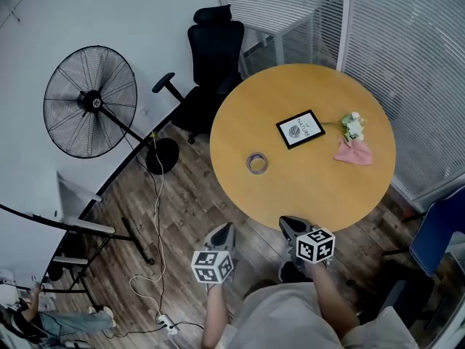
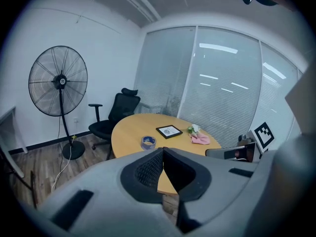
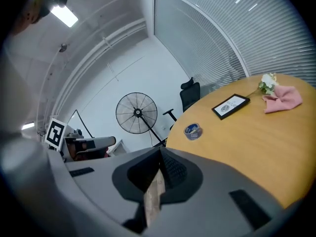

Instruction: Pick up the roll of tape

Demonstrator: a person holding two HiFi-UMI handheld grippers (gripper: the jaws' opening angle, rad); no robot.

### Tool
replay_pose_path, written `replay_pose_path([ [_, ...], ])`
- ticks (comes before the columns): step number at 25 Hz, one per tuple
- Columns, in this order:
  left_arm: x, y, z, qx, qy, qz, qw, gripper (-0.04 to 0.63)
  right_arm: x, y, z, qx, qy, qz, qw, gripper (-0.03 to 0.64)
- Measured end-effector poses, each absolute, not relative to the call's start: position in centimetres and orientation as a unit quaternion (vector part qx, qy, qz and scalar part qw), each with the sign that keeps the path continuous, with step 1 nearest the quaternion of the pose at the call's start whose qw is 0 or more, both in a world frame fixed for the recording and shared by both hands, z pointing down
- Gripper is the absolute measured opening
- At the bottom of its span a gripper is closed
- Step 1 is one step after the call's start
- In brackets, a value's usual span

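Head view, roll of tape on table, card print illegible, left gripper, right gripper closed, empty

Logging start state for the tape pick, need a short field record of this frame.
target: roll of tape, flat on round table, nothing touching it
also on table: framed picture, flowers, pink cloth
left gripper: fingers together, empty, over floor
right gripper: fingers together, empty, at table's near edge
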State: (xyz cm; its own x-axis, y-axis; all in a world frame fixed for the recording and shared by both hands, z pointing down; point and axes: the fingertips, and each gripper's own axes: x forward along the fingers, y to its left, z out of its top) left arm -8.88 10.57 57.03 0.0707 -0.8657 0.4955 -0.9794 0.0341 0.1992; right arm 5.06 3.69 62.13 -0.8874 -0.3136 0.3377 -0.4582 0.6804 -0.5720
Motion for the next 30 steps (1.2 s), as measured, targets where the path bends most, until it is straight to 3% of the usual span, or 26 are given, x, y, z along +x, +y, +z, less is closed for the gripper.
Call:
replay_pose_path([
  [12,-10.7,7.9,59.1,0.655,-0.693,0.114,0.278,0.009,6.1,-2.1,64.6,0.224,-0.896,0.365,0.115,-0.003],
  [21,-12.1,3.9,58.4,0.675,-0.679,0.115,0.266,0.009,3.5,-5.1,64.1,0.236,-0.898,0.355,0.112,-0.003],
  [30,-14.6,-1.6,58.8,0.701,-0.65,0.101,0.277,0.009,-0.4,-8.9,63.7,0.263,-0.903,0.305,0.153,-0.003],
])
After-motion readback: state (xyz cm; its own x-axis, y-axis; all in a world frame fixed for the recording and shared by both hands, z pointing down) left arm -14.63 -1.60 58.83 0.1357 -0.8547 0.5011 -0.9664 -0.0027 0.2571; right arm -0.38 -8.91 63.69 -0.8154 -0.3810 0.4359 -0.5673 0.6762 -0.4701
